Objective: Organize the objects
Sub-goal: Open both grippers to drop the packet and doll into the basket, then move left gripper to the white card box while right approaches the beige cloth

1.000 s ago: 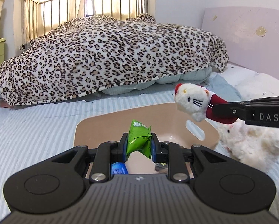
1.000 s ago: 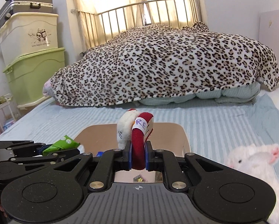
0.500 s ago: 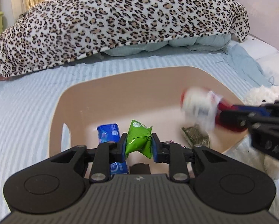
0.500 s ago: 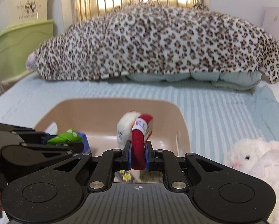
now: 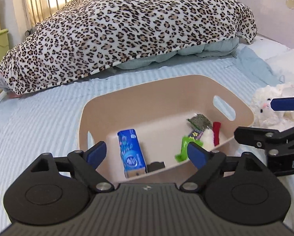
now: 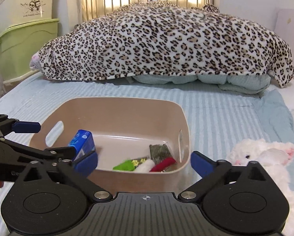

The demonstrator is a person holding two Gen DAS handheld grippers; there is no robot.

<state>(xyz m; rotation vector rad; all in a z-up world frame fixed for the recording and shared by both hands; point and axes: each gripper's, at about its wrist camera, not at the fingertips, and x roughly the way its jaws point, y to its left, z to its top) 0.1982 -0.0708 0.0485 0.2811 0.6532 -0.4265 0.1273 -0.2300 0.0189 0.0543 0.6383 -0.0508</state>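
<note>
A beige bin (image 5: 166,82) (image 6: 127,100) sits on the striped bed. Inside lie a green packet (image 5: 183,147) (image 6: 125,165), a small red-and-white plush (image 5: 212,135) (image 6: 156,164), a blue box (image 5: 130,151) (image 6: 82,141) and a dark green packet (image 5: 199,120) (image 6: 159,150). My left gripper (image 5: 147,153) hovers over the bin's near edge, its jaws opening, nothing gripped. My right gripper (image 6: 145,163) hangs over the bin's near right corner, its jaws opening too, with nothing held. The green packet and small plush rest loose on the bin floor.
A white plush rabbit (image 5: 269,102) (image 6: 261,155) lies on the bed right of the bin. A leopard-print blanket (image 5: 137,29) is heaped behind. Green and cream storage boxes (image 6: 23,29) stand at the left beside the bed.
Both grippers came down over the bin and spread their jaws. The green packet left the left gripper and the small plush left the right one; both now lie in the bin.
</note>
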